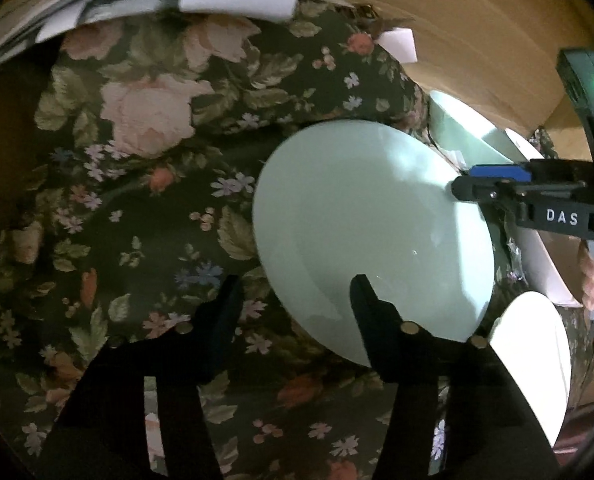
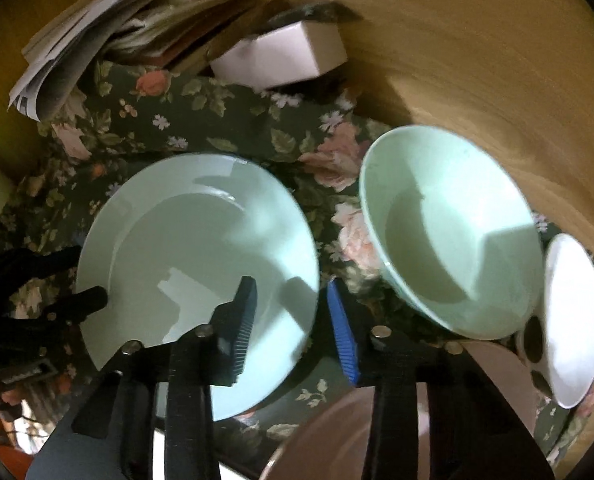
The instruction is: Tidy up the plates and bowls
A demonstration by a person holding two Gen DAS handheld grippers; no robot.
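Floral cloth (image 2: 201, 120) covers our counter; both grippers, left gripper (image 1: 293, 304) and right gripper (image 2: 293, 320), straddle the pale green plate's (image 2: 197, 248) opposite rims, part-open, unclamped, readying a two-handed lift.

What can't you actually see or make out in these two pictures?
- Right view: pink plate at the bottom edge, mostly covered by the right gripper.
- Right view: spotted cup, largely hidden behind the white bowl.
- Left view: green bowl, cut off by the green plate and the other gripper.
- Both views: papers, print blurred, unreadable.
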